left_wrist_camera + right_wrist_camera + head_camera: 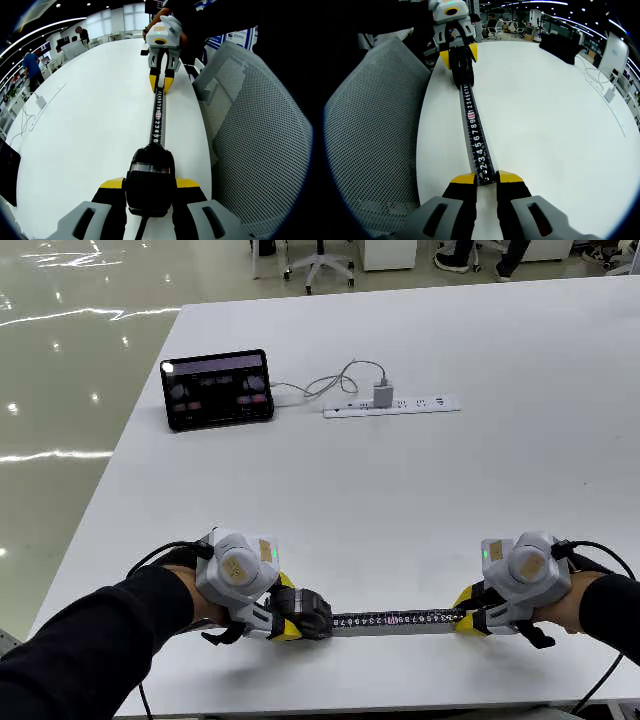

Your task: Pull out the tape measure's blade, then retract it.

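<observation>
A black tape measure case (305, 614) sits near the table's front edge, and my left gripper (283, 612) is shut on it; in the left gripper view the case (150, 177) stands between the yellow-tipped jaws. Its dark numbered blade (395, 619) is drawn out flat along the table to the right. My right gripper (468, 618) is shut on the blade's end, seen up close as the blade (476, 135) running from my right gripper (485, 176) to the far case (462, 61). The right gripper (161, 82) also appears far up the left gripper view.
A tablet (217, 389) stands at the back left of the white table (420, 490), wired to a charger in a white power strip (392, 405). A grey mesh chair back (260, 130) lies close beside the table's front edge. Office chairs stand beyond the table.
</observation>
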The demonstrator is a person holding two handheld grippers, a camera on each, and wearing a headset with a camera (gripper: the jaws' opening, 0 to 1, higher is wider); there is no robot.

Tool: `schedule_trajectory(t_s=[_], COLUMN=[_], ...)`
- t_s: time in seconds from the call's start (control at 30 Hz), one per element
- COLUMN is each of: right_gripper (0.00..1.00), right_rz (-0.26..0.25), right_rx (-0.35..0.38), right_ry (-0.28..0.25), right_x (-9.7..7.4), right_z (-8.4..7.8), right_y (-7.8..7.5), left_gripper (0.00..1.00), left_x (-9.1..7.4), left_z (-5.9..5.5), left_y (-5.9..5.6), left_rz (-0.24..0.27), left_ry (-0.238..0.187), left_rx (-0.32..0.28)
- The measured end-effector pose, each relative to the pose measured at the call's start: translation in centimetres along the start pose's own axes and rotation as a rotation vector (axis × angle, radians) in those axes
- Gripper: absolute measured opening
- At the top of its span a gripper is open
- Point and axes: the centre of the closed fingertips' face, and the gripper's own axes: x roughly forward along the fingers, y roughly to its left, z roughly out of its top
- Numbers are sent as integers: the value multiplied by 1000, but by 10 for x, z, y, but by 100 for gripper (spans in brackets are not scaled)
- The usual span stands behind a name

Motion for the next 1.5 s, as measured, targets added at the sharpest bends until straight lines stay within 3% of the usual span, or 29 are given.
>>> schedule_trajectory(t_s=[1.5], right_gripper=[10], right_rz=[-7], right_rx=[20], right_ry=[11], right_x=[-10], right_z=[-13], right_y=[-4], left_gripper=[31], left_x=[0], left_z=[0], left_y=[0], left_rz=[-1], left_ry=[3], left_rx=[0])
